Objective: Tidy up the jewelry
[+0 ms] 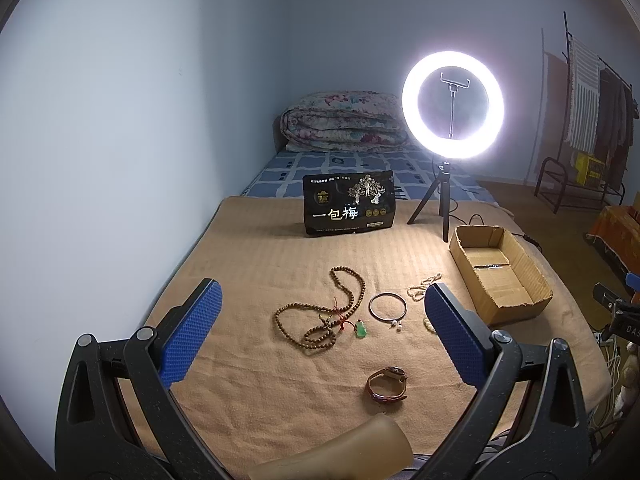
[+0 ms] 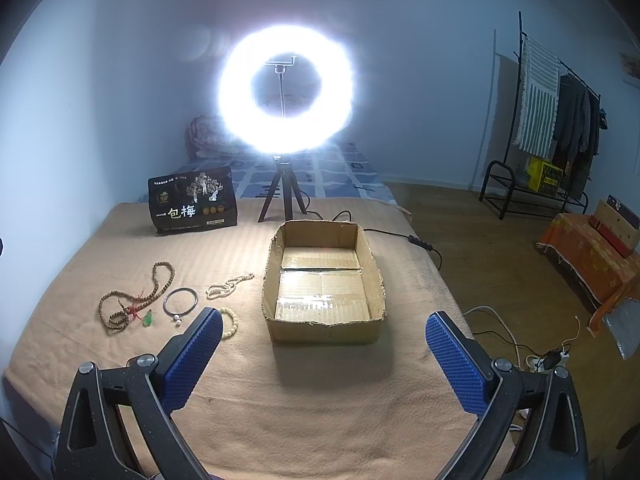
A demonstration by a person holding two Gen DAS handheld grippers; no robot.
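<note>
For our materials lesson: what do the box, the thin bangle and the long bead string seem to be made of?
Box: brown corrugated cardboard, matte, with torn edges and shiny tape inside.
Bangle: probably metal, a thin dark ring with a glint.
Bead string: likely wood or seeds, dull brown round beads.

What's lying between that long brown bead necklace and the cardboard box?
In the right wrist view, between the brown bead necklace and the cardboard box lie a thin dark bangle, a whitish bead strand and a pale bead bracelet.
</note>
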